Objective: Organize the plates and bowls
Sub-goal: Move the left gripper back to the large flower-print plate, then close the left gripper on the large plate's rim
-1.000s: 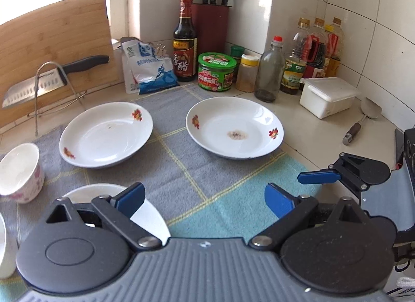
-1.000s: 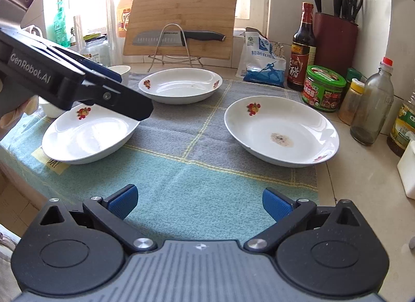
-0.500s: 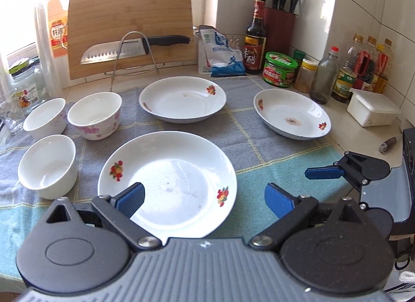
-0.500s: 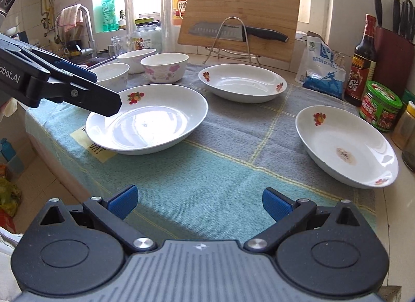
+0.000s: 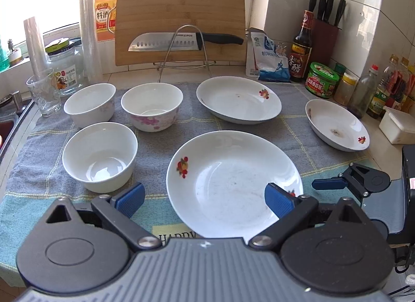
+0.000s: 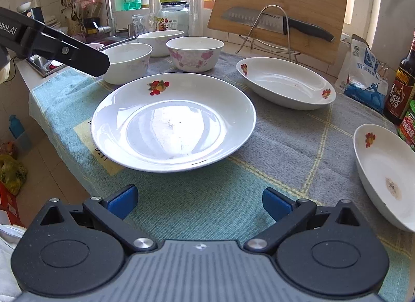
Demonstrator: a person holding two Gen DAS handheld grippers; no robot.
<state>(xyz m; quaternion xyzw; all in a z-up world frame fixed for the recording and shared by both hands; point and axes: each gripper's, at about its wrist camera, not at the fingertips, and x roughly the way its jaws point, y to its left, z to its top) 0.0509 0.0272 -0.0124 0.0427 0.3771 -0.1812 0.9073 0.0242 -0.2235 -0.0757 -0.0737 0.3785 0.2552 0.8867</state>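
Three white flowered plates lie on a towel: a near plate (image 5: 233,185) (image 6: 173,120), a far plate (image 5: 238,99) (image 6: 285,82) and a right plate (image 5: 337,128) (image 6: 386,177). Three white bowls stand at the left: a near bowl (image 5: 99,155) (image 6: 128,61), a flowered bowl (image 5: 151,106) (image 6: 194,52) and a far-left bowl (image 5: 89,104) (image 6: 159,39). My left gripper (image 5: 205,199) is open and empty above the near plate's front edge. My right gripper (image 6: 198,202) is open and empty in front of the near plate.
A knife on a wire rack (image 5: 181,42) and a cutting board (image 5: 179,19) stand behind. Bottles, jars and a knife block (image 5: 324,39) line the right wall. A glass (image 5: 42,91) and a sink (image 6: 46,63) are at the left. A white box (image 5: 396,125) sits at the right.
Both cameras have swung left: the bowls and the sink side have come into view and the right plate has slid toward the right edge. Both grippers stay open.
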